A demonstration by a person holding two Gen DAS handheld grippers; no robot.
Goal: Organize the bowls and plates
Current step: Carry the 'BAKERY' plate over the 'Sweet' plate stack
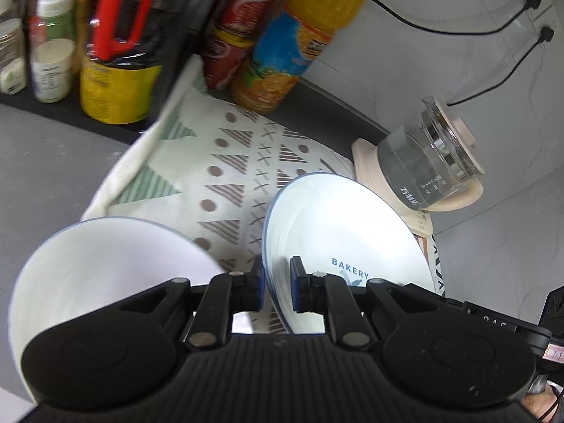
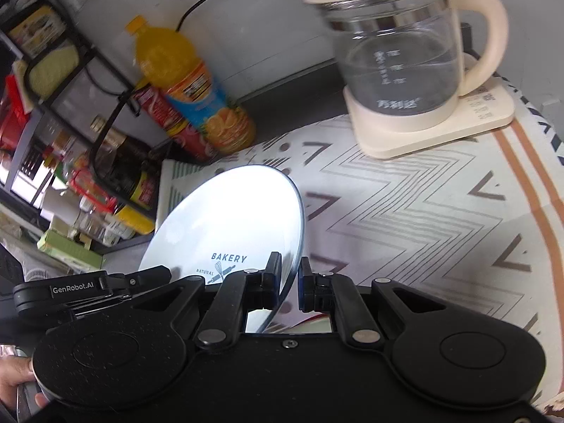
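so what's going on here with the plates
A person holds a gripper in each hand, and both grip the same white BAKERY plate by its rim. The left gripper pinches one edge, the right gripper the opposite one, so the plate is tilted above the patterned cloth. A white bowl sits beside the left gripper. A glass kettle and an orange juice bottle stand behind.

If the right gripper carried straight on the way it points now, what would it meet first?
Probably the zigzag-patterned cloth on the counter: the right gripper, shut on the rim of the BAKERY plate, points down at it. The glass kettle stands farther back. Depth is uncertain.
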